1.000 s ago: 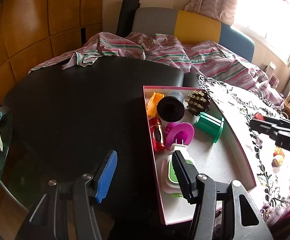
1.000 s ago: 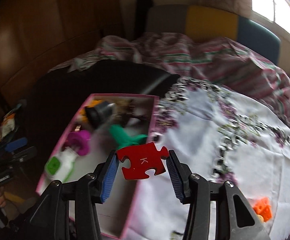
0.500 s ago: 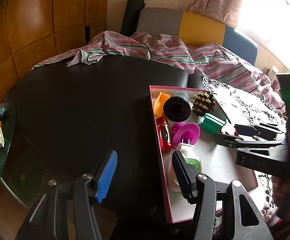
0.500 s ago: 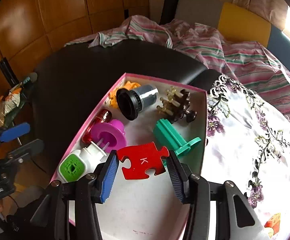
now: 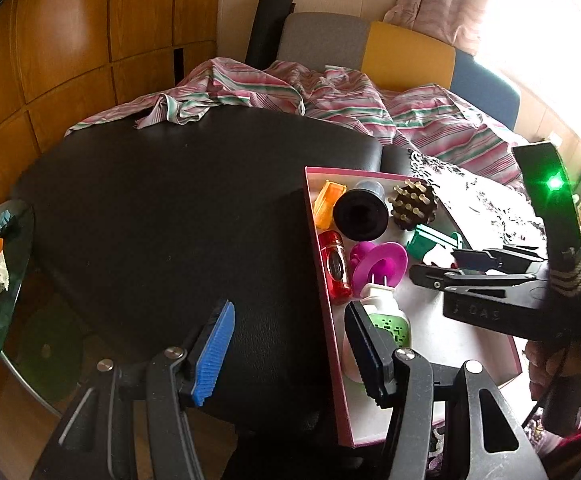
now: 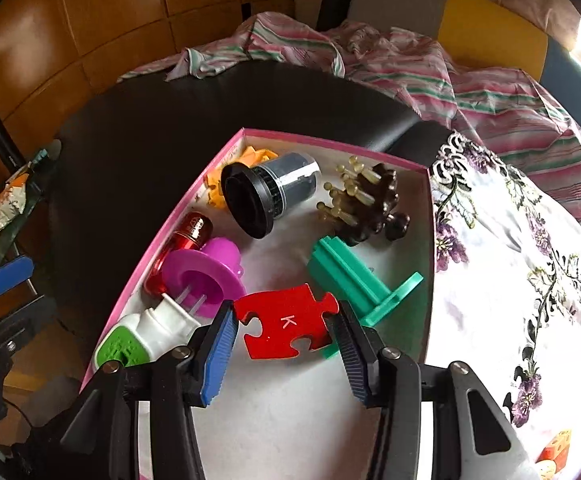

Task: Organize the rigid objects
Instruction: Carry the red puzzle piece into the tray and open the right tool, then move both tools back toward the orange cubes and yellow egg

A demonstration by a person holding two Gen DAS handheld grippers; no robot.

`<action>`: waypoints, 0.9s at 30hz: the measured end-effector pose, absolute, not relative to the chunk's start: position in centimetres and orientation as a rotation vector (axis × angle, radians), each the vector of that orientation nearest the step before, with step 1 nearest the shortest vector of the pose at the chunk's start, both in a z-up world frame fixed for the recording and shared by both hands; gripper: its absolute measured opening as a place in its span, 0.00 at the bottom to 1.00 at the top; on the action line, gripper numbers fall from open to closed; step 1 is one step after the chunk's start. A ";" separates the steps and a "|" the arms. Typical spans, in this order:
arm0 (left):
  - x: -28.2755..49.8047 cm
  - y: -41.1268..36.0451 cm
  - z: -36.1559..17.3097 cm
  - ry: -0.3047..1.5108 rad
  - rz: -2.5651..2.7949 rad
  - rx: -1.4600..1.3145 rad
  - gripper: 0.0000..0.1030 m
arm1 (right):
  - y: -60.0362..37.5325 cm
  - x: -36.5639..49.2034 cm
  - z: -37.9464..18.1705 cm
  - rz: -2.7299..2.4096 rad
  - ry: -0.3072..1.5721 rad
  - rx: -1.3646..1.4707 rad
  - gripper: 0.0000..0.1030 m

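My right gripper (image 6: 284, 320) is shut on a red puzzle piece (image 6: 286, 326) marked K, held flat just above the white floor of a pink-rimmed box (image 6: 330, 145). Inside the box lie a black lens-like cylinder (image 6: 266, 200), a brown spiked massager (image 6: 366, 204), a green plastic part (image 6: 350, 276), a magenta disc (image 6: 202, 276), a red bottle (image 6: 186, 236), a white and green plug (image 6: 146, 332) and an orange piece (image 6: 226, 176). My left gripper (image 5: 290, 312) stands open and empty over the black table (image 5: 170, 208), beside the box's left wall. The left wrist view has the right gripper (image 5: 436, 262) reaching in from the right.
A floral cloth (image 6: 510, 260) covers the table right of the box, with an orange block (image 6: 554, 448) on it near the front. Striped bedding (image 5: 330, 96) is heaped behind. A glass side table (image 5: 6, 280) with snack bags stands at the left.
My right gripper has carried the red puzzle piece leftward and down, from above the box's right rim to low over its floor. The left gripper has kept still.
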State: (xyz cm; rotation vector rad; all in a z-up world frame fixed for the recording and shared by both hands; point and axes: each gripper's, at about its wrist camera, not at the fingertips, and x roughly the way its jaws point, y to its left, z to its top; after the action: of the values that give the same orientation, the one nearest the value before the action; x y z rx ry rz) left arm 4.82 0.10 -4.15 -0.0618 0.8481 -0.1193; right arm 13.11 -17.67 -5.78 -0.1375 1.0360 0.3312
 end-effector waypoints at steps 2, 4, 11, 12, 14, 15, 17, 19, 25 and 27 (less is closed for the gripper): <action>4.8 0.2 -4.2 0.848 -0.115 -0.061 0.57 | -17.4 13.0 -5.9 0.340 1.035 -0.143 0.48; 4.9 0.2 -4.3 0.854 -0.115 -0.063 0.57 | -17.2 13.4 -6.7 0.323 1.075 -0.167 0.48; 4.9 0.2 -4.5 0.859 -0.110 -0.056 0.57 | -18.4 13.9 -8.2 0.310 1.105 -0.056 0.49; 4.9 0.3 -4.6 0.861 -0.109 -0.061 0.57 | -18.6 14.0 -8.2 0.318 1.106 -0.035 0.49; 5.0 0.4 -4.6 0.861 -0.108 -0.063 0.57 | -18.9 14.0 -8.0 0.327 1.101 -0.009 0.49; 5.0 0.4 -4.6 0.862 -0.107 -0.060 0.57 | -19.0 13.9 -7.9 0.328 1.093 -0.001 0.49; 4.9 0.4 -4.6 0.863 -0.108 -0.063 0.57 | -19.4 13.7 -7.5 0.333 1.081 0.019 0.49; 4.9 0.3 -4.6 0.865 -0.106 -0.057 0.57 | -19.8 13.5 -6.9 0.342 1.061 0.039 0.49; 4.9 0.0 -4.5 0.870 -0.116 -0.050 0.58 | -21.0 11.9 -4.8 0.349 0.995 0.091 0.49; 4.9 -0.1 -4.4 0.866 -0.120 -0.051 0.58 | -21.9 11.5 -4.0 0.337 0.972 0.113 0.49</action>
State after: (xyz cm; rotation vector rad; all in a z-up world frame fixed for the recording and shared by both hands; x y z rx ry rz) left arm 4.88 -0.08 -4.37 -0.0505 0.8657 -0.1196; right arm 11.48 -21.89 -4.01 0.1125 0.9720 0.3366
